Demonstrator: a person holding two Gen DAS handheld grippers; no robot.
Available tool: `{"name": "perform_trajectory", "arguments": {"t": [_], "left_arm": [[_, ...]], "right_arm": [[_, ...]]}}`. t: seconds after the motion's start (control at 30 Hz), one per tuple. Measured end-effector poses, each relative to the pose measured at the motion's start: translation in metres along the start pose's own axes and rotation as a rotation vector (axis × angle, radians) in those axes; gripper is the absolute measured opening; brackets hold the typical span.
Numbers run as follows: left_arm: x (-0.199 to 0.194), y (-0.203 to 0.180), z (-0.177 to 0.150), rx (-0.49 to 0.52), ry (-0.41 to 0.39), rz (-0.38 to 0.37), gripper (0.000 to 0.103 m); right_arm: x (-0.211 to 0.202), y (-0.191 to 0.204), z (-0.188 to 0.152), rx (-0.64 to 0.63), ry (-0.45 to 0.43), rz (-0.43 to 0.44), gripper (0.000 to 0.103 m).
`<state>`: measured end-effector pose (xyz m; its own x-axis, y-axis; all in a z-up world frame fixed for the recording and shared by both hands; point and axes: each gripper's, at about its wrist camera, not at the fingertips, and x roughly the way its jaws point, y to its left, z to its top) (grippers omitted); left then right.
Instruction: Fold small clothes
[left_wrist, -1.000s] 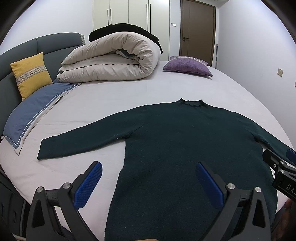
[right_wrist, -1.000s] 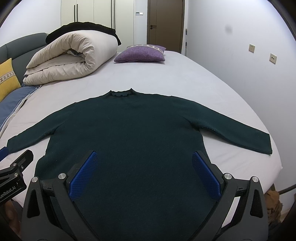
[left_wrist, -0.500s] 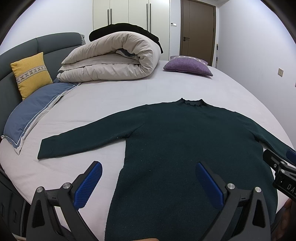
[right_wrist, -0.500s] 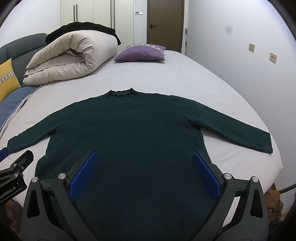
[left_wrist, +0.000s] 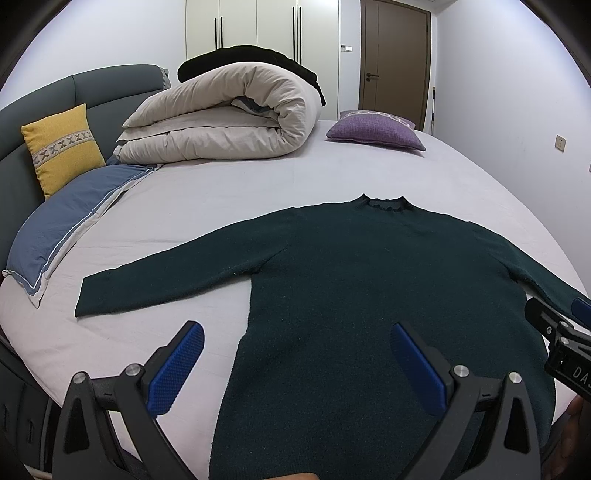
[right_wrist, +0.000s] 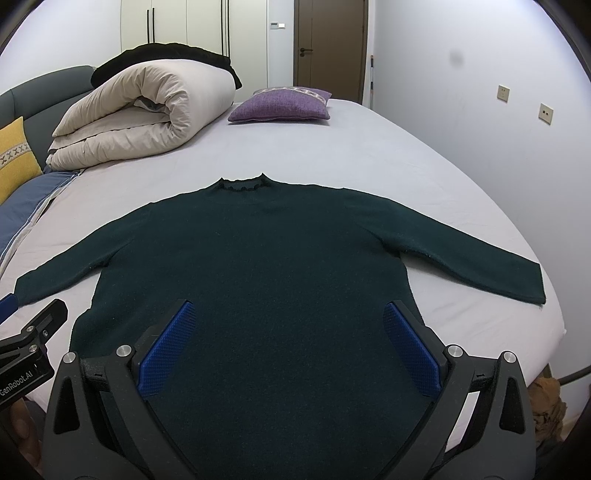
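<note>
Both grippers are spread wide with nothing between the blue pads. The left gripper (left_wrist: 295, 363) hangs over the sweater's left side edge, one pad (left_wrist: 176, 367) above bare sheet and the other above the knit. The right gripper (right_wrist: 290, 345) sits over the lower body of the sweater, both pads above the fabric, can't tell if they touch it. Each gripper pokes into the edge of the other's view, so they're side by side.

The sweater (right_wrist: 266, 258) is dark green, lying flat and unfolded on the bed (right_wrist: 369, 147), collar pointing away, both sleeves stretched out to the sides. The right sleeve's cuff ends near the bed's edge.

Further back there's a rolled-up beige duvet (left_wrist: 221, 118) with something black on top, and a purple cushion (right_wrist: 280, 105) next to it. Off to the left, a blue pillow (left_wrist: 62, 221) lies flat and a yellow cushion (left_wrist: 62, 147) leans on the grey headboard (left_wrist: 110, 85). Behind that, white wardrobes and a brown door (right_wrist: 330, 48).
</note>
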<state>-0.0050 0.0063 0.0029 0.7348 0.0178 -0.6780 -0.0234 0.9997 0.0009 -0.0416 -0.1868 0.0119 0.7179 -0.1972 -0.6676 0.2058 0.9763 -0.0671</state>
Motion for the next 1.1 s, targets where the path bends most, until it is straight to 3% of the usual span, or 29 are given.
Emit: {"name": "perform_trajectory", "arguments": {"t": [0.53, 0.7, 0.9, 1.03, 1.1], "left_arm": [[0.005, 0.004, -0.008, 0.003, 0.006, 0.003, 0.103], [0.011, 0.003, -0.013, -0.002, 0.048, -0.013, 0.103], [0.020, 0.000, -0.019, 0.008, 0.040, 0.044, 0.103], [0.034, -0.002, -0.016, 0.023, 0.066, 0.028, 0.103], [0.044, -0.005, -0.013, 0.023, 0.103, 0.001, 0.103]], "right_arm": [[0.009, 0.000, -0.008, 0.010, 0.012, 0.005, 0.103], [0.017, -0.025, -0.008, 0.074, 0.011, 0.022, 0.103], [0.032, -0.125, -0.012, 0.238, -0.025, -0.034, 0.103], [0.047, -0.235, -0.030, 0.426, -0.023, -0.159, 0.102], [0.053, -0.291, -0.043, 0.520, -0.024, -0.224, 0.094]]}}
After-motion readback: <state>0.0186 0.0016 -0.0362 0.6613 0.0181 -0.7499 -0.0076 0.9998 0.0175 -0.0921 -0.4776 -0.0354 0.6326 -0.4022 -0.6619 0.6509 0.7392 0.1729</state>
